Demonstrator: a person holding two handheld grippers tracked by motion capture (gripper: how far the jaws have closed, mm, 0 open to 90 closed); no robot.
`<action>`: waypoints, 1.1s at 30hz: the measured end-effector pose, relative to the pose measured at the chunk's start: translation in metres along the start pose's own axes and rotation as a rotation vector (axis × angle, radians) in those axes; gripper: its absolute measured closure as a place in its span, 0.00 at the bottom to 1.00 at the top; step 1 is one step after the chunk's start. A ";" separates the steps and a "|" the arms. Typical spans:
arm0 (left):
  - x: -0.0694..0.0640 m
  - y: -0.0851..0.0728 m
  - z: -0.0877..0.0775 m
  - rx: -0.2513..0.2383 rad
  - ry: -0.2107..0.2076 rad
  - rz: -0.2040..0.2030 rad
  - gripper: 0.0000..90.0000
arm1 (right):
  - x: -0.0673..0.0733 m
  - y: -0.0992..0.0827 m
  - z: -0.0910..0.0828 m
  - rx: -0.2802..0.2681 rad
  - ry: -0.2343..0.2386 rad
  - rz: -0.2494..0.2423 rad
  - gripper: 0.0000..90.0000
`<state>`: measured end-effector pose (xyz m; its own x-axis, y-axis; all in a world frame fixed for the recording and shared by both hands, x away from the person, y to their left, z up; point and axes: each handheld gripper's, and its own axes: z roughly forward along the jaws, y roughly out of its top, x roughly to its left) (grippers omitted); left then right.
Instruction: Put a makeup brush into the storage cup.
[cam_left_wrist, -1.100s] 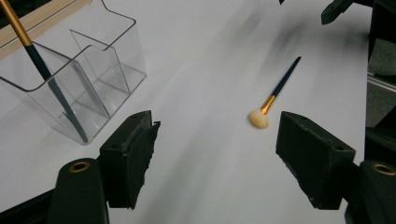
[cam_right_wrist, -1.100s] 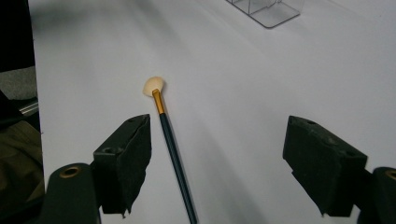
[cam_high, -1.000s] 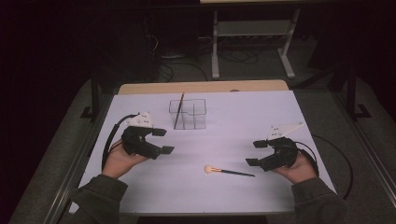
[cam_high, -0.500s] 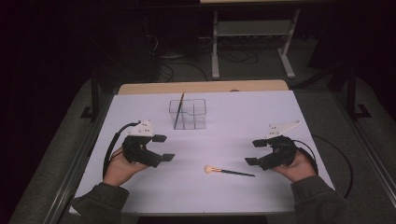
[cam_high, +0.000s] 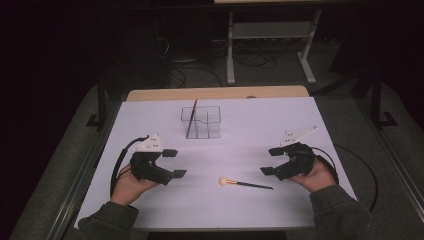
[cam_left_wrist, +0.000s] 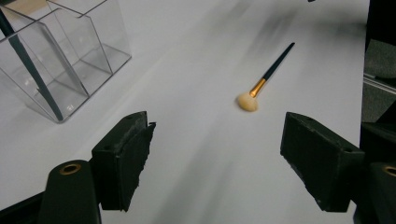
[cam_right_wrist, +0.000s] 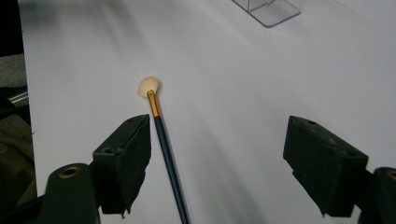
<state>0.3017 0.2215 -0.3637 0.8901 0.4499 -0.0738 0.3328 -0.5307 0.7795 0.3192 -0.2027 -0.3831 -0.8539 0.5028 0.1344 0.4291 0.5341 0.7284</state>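
Note:
A makeup brush (cam_high: 245, 183) with a dark handle, gold ferrule and pale tuft lies flat on the white table (cam_high: 250, 125), near the front and between both hands. My left gripper (cam_high: 174, 163) hovers open to its left, nothing between the jaws. From the left gripper view the brush (cam_left_wrist: 266, 79) lies ahead of the open gripper (cam_left_wrist: 222, 163). My right gripper (cam_high: 270, 161) is open just right of the handle's end. In the right gripper view the brush (cam_right_wrist: 163, 135) runs along the inner side of the left jaw of the open gripper (cam_right_wrist: 217, 163), untouched.
A clear compartmented organiser (cam_high: 201, 121) stands mid-table toward the back, with a dark brush (cam_high: 192, 117) leaning upright in its left compartment; it appears again as organiser (cam_left_wrist: 70, 51) and organiser corner (cam_right_wrist: 271, 11). A metal stand (cam_high: 270, 35) and cables lie on the floor beyond the table.
My left hand has drifted a little toward the near edge of the table and lower. The right hand and the brush have stayed put.

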 end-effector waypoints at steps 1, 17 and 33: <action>0.000 -0.001 0.000 -0.002 0.001 0.002 0.26 | 0.000 0.000 0.000 0.003 0.001 0.001 0.25; -0.008 -0.010 0.006 0.011 0.009 0.014 0.26 | 0.005 0.016 0.006 0.028 0.005 -0.035 0.26; -0.009 -0.012 0.005 0.010 0.027 0.039 0.26 | 0.010 0.032 0.014 0.074 0.022 -0.071 0.30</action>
<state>0.2910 0.2203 -0.3756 0.8937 0.4479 -0.0271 0.3018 -0.5553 0.7750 0.3284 -0.1711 -0.3681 -0.8889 0.4472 0.0989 0.3868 0.6172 0.6852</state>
